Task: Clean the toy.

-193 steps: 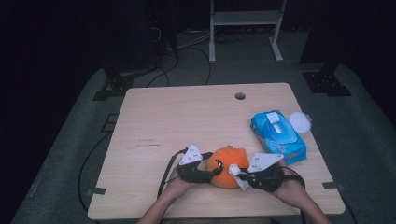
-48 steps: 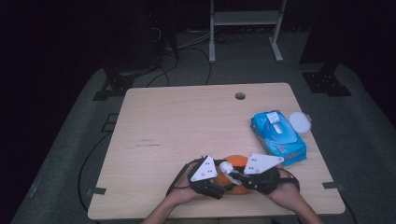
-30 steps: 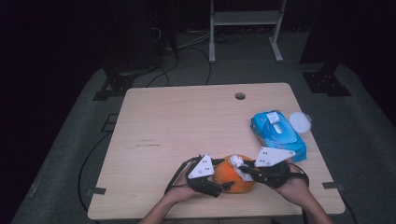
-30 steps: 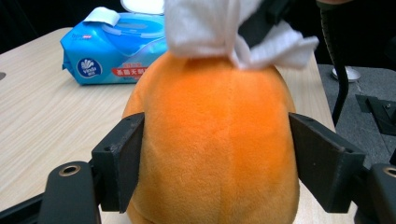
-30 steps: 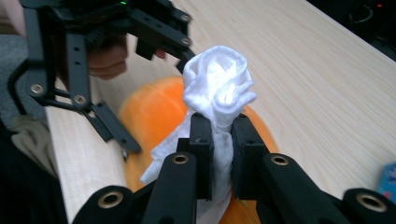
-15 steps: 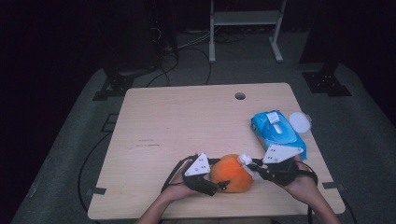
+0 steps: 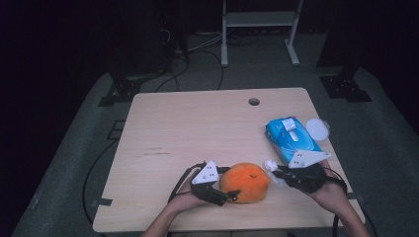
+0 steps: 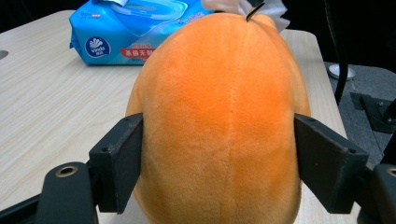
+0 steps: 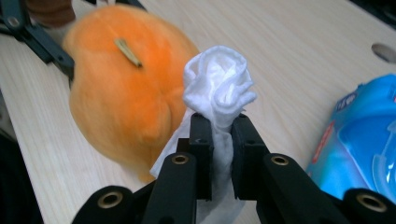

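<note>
An orange plush fruit (image 7: 245,182) sits on the wooden tabletop (image 7: 197,128) near its front edge, between the two hands. The left gripper (image 7: 217,190) has the plush between its black jaws: in the left gripper view the fingers (image 8: 119,168) lie against both flanks of the orange plush, a jaw on each side, and the jaws have just been opening a little with the toy between them. The pads meet the fur, though I cannot tell how firmly they press.

The right gripper (image 7: 277,174) stands just beside the right end of the plush, its jaws clamped tight on a bunched white wipe (image 9: 217,91) (the wad bulges above the fingertips, and a flap of it hangs down below the jaws). In the right gripper view the wipe sits close to the fruit, on the side where the short brown stem (image 9: 127,51) pokes out; whether cloth and fur actually touch is hard to say.

Farther back on the right part of the tabletop lies a blue pack of wet wipes (image 7: 291,138), and a round white lid (image 7: 317,129) rests just beside it near the edge.
</note>
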Demonstrator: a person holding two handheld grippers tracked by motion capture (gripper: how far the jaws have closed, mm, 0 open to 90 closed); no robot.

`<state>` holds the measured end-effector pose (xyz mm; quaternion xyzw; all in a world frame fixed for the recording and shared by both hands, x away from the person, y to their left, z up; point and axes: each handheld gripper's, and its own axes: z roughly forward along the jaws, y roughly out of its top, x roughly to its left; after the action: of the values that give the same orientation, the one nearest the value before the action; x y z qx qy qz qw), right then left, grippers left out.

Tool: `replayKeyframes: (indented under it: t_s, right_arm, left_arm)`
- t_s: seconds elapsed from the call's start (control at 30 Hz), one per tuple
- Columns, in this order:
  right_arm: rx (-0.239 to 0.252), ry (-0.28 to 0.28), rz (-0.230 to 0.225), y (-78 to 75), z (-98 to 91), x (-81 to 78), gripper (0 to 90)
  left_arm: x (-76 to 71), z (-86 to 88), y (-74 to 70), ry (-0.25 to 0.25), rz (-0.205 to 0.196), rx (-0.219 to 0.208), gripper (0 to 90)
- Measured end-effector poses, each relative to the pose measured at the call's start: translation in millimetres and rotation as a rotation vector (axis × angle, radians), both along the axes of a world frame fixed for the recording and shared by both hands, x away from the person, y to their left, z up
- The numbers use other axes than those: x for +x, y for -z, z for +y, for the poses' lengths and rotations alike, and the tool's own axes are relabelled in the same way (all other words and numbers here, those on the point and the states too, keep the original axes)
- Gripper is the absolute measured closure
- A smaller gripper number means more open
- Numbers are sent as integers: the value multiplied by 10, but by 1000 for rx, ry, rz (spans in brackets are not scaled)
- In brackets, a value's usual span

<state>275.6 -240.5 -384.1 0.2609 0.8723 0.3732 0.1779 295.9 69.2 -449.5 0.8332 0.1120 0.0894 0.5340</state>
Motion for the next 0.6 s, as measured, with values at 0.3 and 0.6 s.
replayKeyframes:
  t_s: [0.3,0.6]
  right_arm:
    - [-76,-50,14,19,110,-19,776]
    - [41,-122,31,-71,165,-32,640]
  left_arm:
    - [6,-10,8,-3,2,-3,214]
    - [-13,-45,5,4,-12,-2,221]
